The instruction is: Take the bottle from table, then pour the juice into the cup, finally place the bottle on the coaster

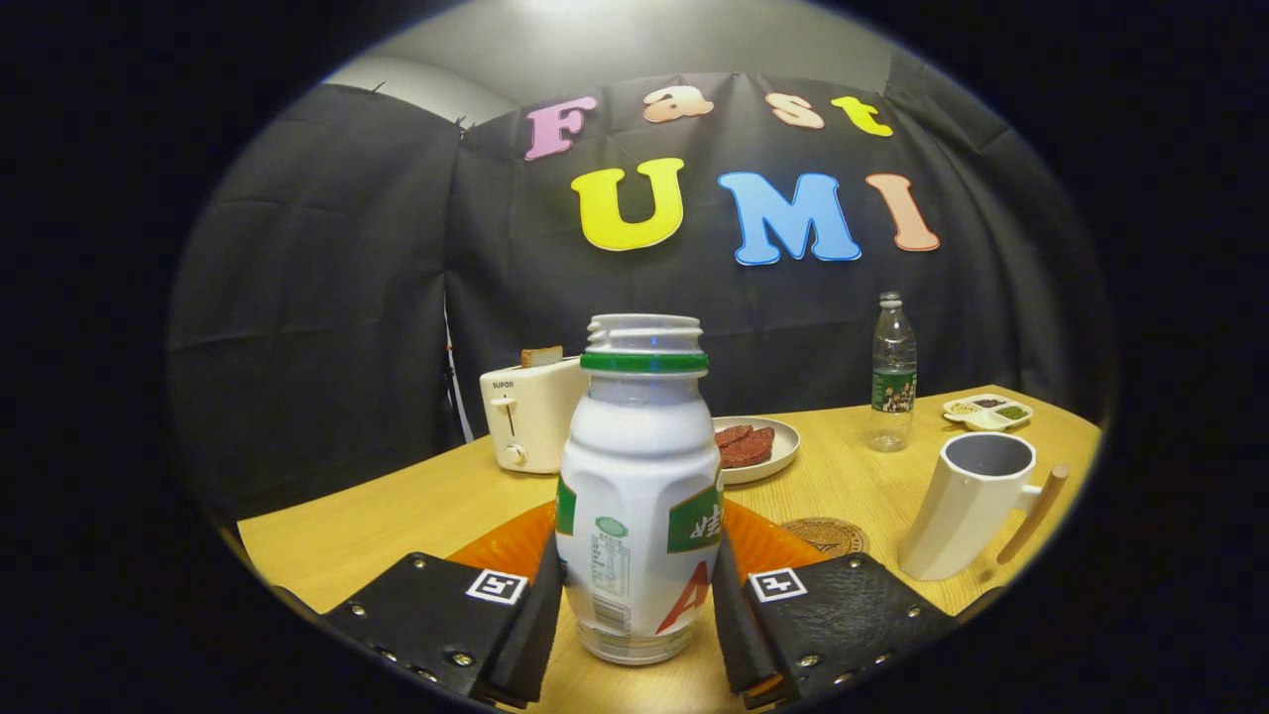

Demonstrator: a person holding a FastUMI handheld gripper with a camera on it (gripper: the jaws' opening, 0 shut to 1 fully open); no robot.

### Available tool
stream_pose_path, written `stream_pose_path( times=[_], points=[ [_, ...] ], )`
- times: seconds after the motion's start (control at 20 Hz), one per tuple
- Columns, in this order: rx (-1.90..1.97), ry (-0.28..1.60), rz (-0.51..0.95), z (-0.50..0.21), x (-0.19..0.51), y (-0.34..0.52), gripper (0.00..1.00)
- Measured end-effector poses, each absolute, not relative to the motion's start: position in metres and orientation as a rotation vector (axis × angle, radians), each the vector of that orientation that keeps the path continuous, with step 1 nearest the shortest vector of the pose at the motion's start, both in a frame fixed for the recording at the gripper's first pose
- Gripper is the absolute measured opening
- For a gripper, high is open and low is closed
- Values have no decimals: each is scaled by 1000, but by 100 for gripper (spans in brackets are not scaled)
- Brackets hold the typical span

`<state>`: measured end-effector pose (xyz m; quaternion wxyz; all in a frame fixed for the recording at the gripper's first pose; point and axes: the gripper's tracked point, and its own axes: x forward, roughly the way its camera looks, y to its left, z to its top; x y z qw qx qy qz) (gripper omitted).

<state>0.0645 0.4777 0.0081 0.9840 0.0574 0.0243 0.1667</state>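
Gripper view: the gripper (637,595) hugs the bottle (639,506) — both fingers squeeze its sides. The bottle stands straight up on the table (397,516), open mouth at 12 o'clock. I think it's step one; next, lift and carry toward the cup (967,506) at 2 o'clock.

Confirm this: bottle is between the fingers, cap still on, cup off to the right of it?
Not quite. The gripper view shows the bottle has no cap: its threaded neck is open. The rest holds: it sits between the gripper fingers, cup to its right.
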Motion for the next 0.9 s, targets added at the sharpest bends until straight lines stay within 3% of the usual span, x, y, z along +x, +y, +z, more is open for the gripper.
stream_pose_path(
  times=[0.9],
  points=[
    [705, -36, 325, 45, 70, 429, 66]
  ],
)
